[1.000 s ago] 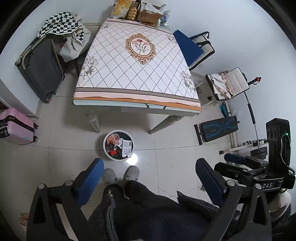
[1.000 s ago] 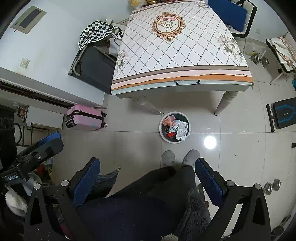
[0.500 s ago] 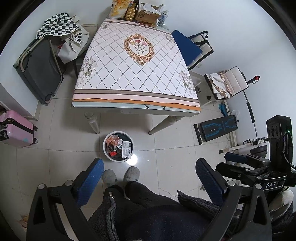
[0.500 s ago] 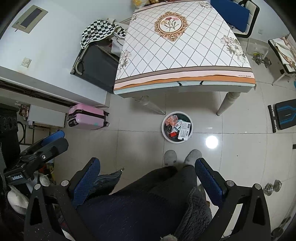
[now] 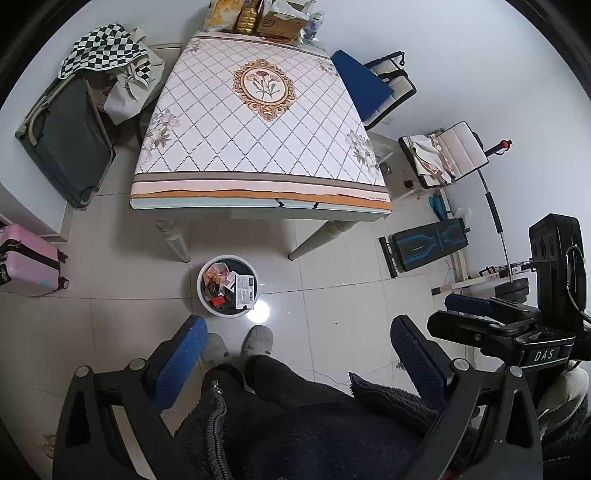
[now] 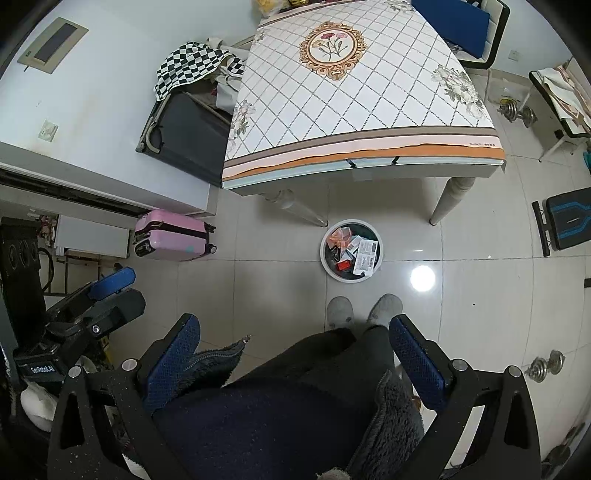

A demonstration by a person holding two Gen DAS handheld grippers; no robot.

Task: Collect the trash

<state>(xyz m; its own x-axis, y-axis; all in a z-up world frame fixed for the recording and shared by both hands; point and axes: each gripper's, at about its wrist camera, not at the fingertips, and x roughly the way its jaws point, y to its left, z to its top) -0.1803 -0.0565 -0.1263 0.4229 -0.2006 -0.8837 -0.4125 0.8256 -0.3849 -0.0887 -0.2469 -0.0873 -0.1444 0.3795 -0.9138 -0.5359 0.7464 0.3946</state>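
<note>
A round white bin (image 5: 205,293) (image 6: 325,258) stands on the tiled floor in front of the table, holding wrappers, a red packet and a white label (image 5: 245,291) (image 6: 366,256). My left gripper (image 5: 298,352) is held high above the floor, open, with nothing between its blue pads; a person's legs and grey slippers (image 5: 258,339) show below it. My right gripper (image 6: 293,347) is also open and holds nothing, over the same legs. The right gripper (image 5: 476,314) appears at the left view's right edge; the left gripper (image 6: 107,284) appears at the right view's left edge.
A table (image 5: 258,125) with a diamond-pattern floral cloth has boxes and bottles (image 5: 266,16) at its far end. A dark suitcase (image 5: 62,140) and a pink suitcase (image 5: 26,262) lie left. Chairs (image 5: 376,85), a bench (image 5: 428,247) and dumbbells (image 6: 546,365) sit right.
Both views have drifted slightly, so the table and bin shift a little in frame. Both grippers stay open with nothing in them.
</note>
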